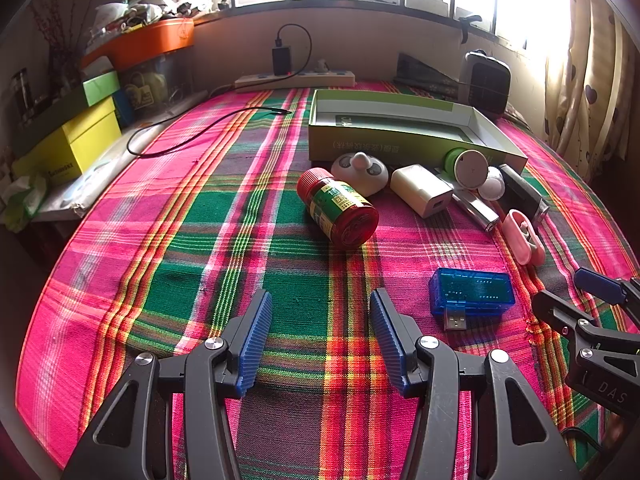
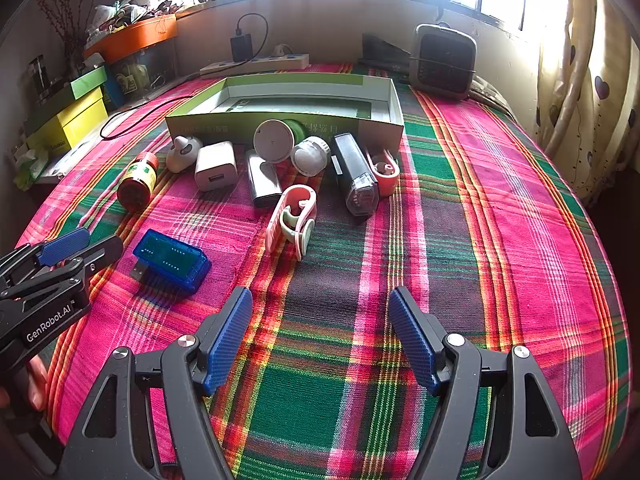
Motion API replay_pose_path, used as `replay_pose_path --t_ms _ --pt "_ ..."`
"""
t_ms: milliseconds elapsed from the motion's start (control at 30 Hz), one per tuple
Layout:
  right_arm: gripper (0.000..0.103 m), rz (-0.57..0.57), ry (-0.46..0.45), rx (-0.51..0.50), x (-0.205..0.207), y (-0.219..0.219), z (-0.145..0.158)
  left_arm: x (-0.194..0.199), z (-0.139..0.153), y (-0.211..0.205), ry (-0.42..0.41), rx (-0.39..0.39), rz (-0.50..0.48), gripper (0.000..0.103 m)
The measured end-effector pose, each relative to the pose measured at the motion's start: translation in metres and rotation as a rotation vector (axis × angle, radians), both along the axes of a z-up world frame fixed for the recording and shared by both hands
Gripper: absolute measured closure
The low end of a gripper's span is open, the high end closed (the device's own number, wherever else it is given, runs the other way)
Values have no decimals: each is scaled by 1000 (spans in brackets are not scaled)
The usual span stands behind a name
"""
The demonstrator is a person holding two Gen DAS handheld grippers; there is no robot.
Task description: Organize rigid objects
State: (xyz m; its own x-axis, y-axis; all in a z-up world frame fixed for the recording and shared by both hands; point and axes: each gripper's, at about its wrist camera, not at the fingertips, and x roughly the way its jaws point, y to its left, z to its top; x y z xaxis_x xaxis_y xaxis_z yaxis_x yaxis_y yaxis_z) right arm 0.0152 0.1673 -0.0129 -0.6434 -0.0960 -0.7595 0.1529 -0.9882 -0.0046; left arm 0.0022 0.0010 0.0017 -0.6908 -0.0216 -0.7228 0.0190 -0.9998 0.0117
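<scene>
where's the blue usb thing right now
The blue USB tester lies on the plaid cloth in front of the pile, alone, between the two tools: lower right in the left wrist view, left of centre in the right.

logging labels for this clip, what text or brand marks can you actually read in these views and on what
"GenRobot.AI": white lettering on the left gripper body, right wrist view.
"DAS": partial lettering on the right gripper body, left wrist view.
Open green box: printed characters on its front wall, upside down, too blurred to read.
Red pill bottle: green and yellow label, print too small to read.
Yellow box: dark lettering, unreadable.
</scene>
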Motion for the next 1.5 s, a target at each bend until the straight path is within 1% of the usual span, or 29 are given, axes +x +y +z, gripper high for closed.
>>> replay_pose_path --t_ms 733,933,1000,1167,1233,1333,1433,1500 --pt "32 0 -1 -1 1 -2 2 1 0 0 -6 3 -3 53" --pt "32 8 -6 -2 -3 2 -1 -2 1 2 -19 13 -23 53" --pt "32 6 -10 -14 -5 3 2 -5 2 0 -26 27 -31 53" --pt "32 14 -9 -40 -14 5 7 -8 6 -7 -37 115 -69 53" --pt "32 22 -12 -50 -18 4 9 -9 10 -7 -32 138 -82 53" --pt "32 30 -21 -63 -24 3 10 -15 17 -7 -18 150 -93 53" --pt "32 36 -36 -72 -32 1 8 -27 23 -9 -21 179 -86 53" --pt "32 40 -45 -75 -37 -1 7 -34 25 -10 -12 175 -73 52"
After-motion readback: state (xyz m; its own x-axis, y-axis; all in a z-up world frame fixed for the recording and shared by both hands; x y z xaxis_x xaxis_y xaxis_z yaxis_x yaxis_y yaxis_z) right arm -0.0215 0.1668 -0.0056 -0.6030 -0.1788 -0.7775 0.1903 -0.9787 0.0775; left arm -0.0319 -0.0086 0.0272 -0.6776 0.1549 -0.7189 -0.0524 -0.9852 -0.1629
